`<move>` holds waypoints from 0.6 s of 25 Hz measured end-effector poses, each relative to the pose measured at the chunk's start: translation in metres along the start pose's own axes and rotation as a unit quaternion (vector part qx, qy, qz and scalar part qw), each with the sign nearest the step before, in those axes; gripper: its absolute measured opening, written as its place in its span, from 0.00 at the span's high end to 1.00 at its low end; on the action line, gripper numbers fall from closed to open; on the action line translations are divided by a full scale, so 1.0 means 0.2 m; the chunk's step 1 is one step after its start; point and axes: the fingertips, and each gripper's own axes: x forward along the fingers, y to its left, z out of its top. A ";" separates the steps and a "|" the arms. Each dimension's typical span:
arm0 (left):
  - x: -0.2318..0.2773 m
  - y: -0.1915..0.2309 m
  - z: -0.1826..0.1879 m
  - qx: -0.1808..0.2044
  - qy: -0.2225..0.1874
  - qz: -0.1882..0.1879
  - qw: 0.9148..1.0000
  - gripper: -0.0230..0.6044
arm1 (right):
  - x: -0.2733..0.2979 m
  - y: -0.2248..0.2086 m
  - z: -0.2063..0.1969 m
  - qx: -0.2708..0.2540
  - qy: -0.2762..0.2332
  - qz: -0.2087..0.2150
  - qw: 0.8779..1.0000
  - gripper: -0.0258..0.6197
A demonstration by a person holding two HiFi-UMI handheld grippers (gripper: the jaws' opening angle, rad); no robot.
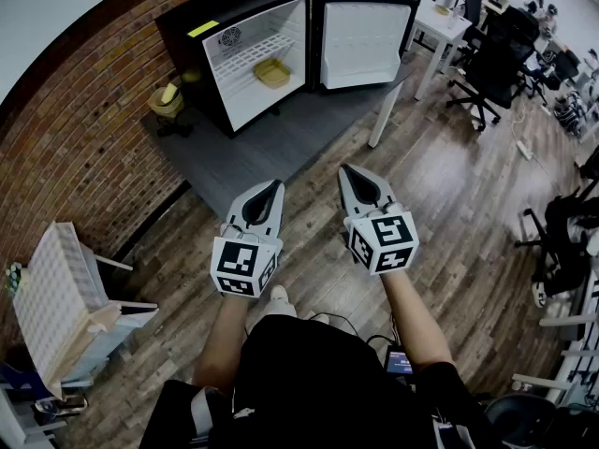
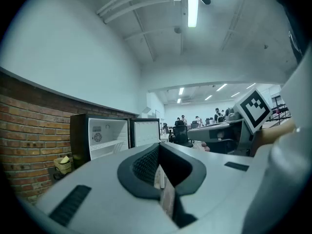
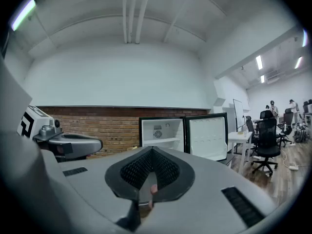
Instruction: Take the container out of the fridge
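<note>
A small black fridge (image 1: 234,54) stands on a dark low table (image 1: 281,138) against the brick wall, with its door (image 1: 363,40) swung wide open. A flat yellow container (image 1: 272,72) lies on the fridge floor under the white shelf. My left gripper (image 1: 275,187) and right gripper (image 1: 347,171) are side by side well short of the table, both shut and holding nothing. The fridge (image 2: 105,135) shows beyond the left gripper (image 2: 158,147), and the fridge (image 3: 163,133) shows beyond the right gripper (image 3: 151,150). The container is hidden in both gripper views.
A yellow basket (image 1: 168,99) sits on the dark table left of the fridge. A white desk (image 1: 440,21) and black office chairs (image 1: 491,64) stand to the right. A white rack (image 1: 61,288) leans at my left. Wood floor lies between me and the table.
</note>
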 end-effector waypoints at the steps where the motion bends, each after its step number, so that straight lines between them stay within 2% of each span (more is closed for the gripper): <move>1: 0.00 -0.01 0.00 0.001 0.000 -0.001 1.000 0.94 | -0.01 0.00 0.00 0.001 0.000 0.000 1.000 0.90; 15: -0.02 -0.08 0.00 0.010 0.003 -0.001 1.000 0.94 | -0.06 0.02 -0.05 0.009 0.005 0.019 1.000 0.90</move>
